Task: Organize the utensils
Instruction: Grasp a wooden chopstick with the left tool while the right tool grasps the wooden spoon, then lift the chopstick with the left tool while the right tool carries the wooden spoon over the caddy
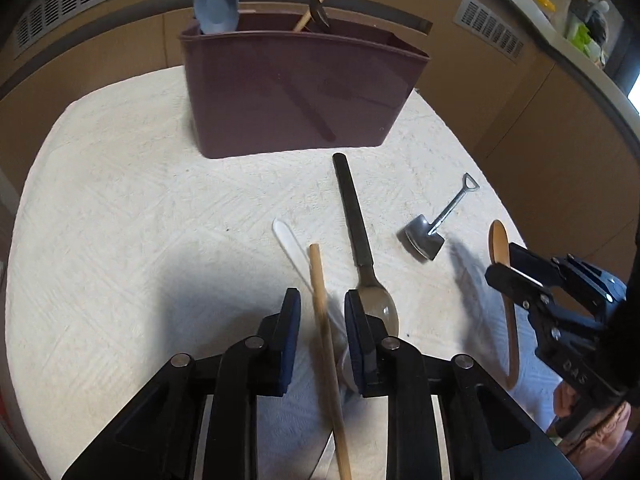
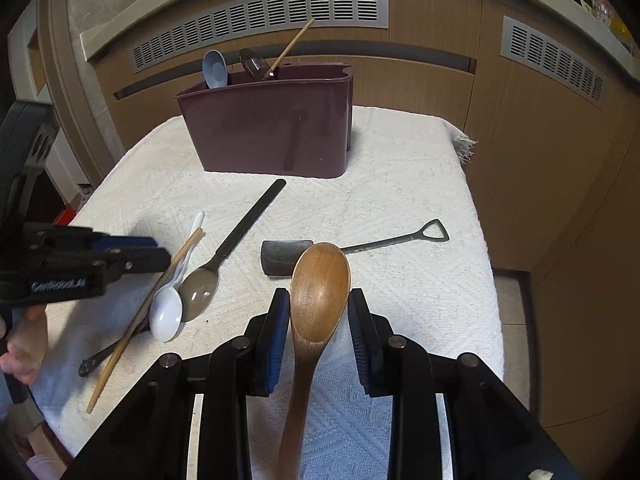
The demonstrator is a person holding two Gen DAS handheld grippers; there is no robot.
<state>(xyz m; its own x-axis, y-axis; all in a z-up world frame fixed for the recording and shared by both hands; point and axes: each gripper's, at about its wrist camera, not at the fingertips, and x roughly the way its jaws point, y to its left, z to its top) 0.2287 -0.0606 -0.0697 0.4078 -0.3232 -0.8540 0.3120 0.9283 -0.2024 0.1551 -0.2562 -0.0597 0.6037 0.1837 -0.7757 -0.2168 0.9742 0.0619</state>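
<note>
Bench (image 2: 420, 208), covered in a white textured cloth, with wooden cabinet fronts and vent grilles behind. Maroon utensil caddy (image 2: 268, 128): upright near the far edge, holding a pale blue spoon (image 2: 215, 67), a dark spoon (image 2: 256, 63) and a thin wooden stick (image 2: 292, 42), all leaning out of the top. Black-handled metal spoon (image 2: 224, 256): flat at mid-bench, handle toward the caddy, bowl toward the near edge. White plastic spoon (image 2: 168, 308): just beside its bowl on the left, touching or nearly so. Wooden chopstick (image 1: 326, 344): long and pale, its far part between the pads of the left gripper (image 1: 322, 320), its near end toward the near-left corner. The left gripper's jaws are narrowly set around it; the left wrist view shows a small gap on either side, so they do not press on it. A dark utensil lies partly hidden under the chopstick; kind unclear. Small metal shovel-shaped scoop (image 2: 288, 258): right of centre, loop handle toward the right edge. Wooden spoon (image 2: 318, 292): handle clamped in the right gripper (image 2: 319, 320), which is nearly closed upon it; the bowl points toward the caddy and stands clear of the cloth, in front of the scoop. A hand shows at the near-left edge behind the left gripper.
</note>
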